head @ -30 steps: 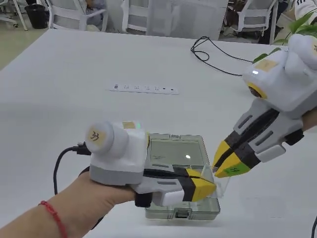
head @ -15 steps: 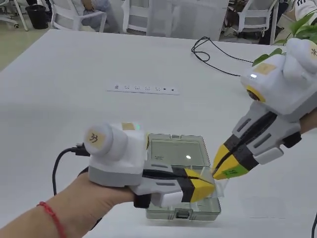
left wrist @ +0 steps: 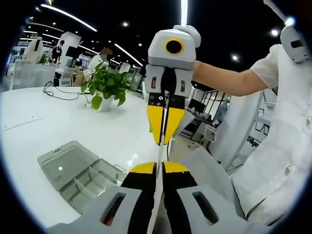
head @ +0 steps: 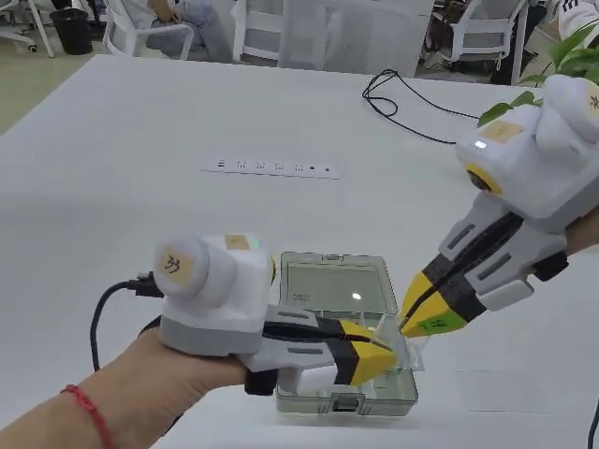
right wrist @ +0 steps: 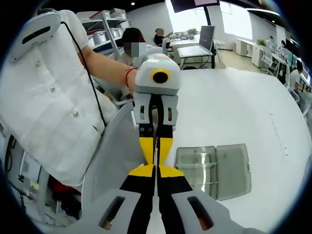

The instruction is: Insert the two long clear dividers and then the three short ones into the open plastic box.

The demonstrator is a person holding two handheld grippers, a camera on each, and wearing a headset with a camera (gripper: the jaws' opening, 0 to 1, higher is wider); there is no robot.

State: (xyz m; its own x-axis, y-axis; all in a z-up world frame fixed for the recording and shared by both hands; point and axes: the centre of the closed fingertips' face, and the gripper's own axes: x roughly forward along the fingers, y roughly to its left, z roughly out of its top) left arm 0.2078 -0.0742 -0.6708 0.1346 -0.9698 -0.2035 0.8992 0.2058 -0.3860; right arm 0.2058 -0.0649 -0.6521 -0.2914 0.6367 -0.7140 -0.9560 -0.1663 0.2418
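The open clear plastic box [head: 374,402] lies at the table's near edge with its lid [head: 332,281] flat behind it. Just above its right end a thin clear divider [head: 412,344] hangs between both grippers. My left gripper [head: 379,354] reaches in from the left and is shut on it. My right gripper [head: 412,325] slants down from the upper right, shut on the same piece. In the left gripper view the divider [left wrist: 161,155] runs edge-on from my left gripper [left wrist: 160,166] up to the right gripper [left wrist: 165,141]. In the right gripper view the box [right wrist: 178,170] holds some dividers.
A white power strip [head: 273,168] lies mid-table and a black cable [head: 393,94] loops at the far right. A green plant [head: 562,56] stands at the right edge. Chairs line the far side. A black cord trails from the left gripper.
My left gripper has drawn slightly to the left and down. The right gripper and the box stay about where they were.
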